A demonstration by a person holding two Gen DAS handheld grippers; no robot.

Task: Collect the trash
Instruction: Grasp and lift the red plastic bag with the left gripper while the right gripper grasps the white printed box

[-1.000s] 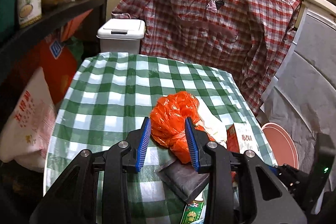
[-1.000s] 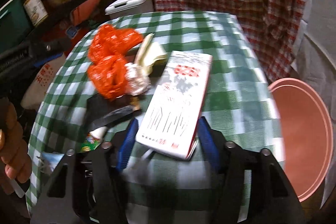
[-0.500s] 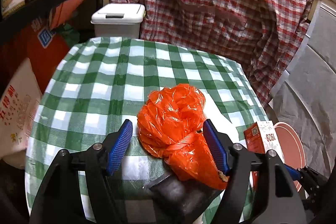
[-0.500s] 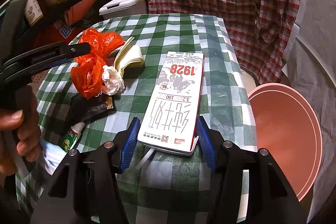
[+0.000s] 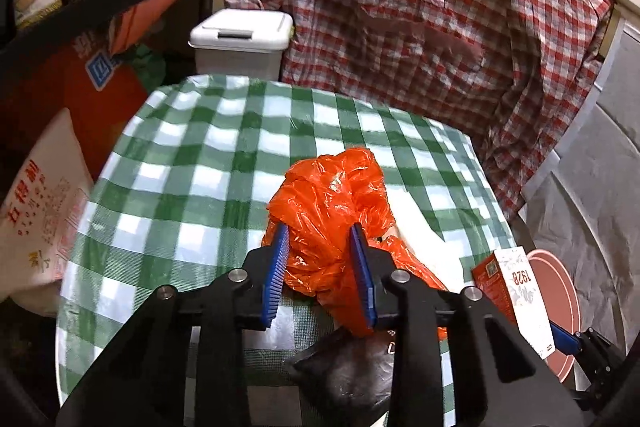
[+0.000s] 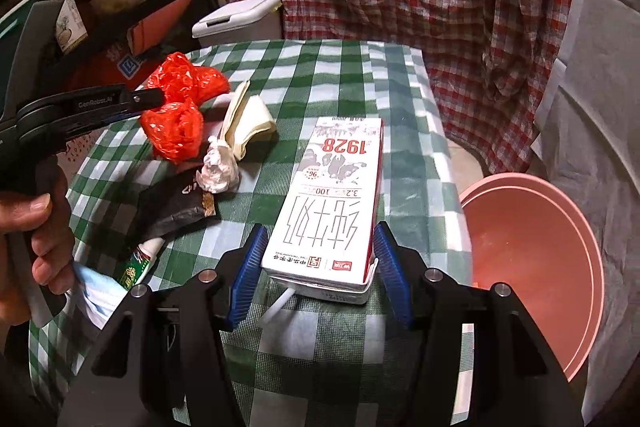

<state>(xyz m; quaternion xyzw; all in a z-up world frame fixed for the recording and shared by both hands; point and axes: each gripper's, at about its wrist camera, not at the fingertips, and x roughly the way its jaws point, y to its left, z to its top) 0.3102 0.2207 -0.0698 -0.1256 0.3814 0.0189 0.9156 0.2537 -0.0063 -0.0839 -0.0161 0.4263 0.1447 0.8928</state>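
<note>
The left tongs (image 5: 322, 267) are pressed together on the orange plastic bag (image 5: 332, 203), whose crumpled body bulges up between the two blue pads (image 5: 276, 273) and ahead of them. Just under these tongs lies a dark wrapper (image 5: 344, 375) on the green checked tablecloth (image 5: 208, 163). The right tongs (image 6: 316, 267) stand apart on both sides of the milk carton (image 6: 332, 195); the pads are close to its near end, but I cannot tell if they touch it. To the left of the right tongs are a crumpled white tissue (image 6: 218, 169) and a folded cream paper (image 6: 246, 119). To their right, past the table edge, sits a pink basin (image 6: 560, 259).
</note>
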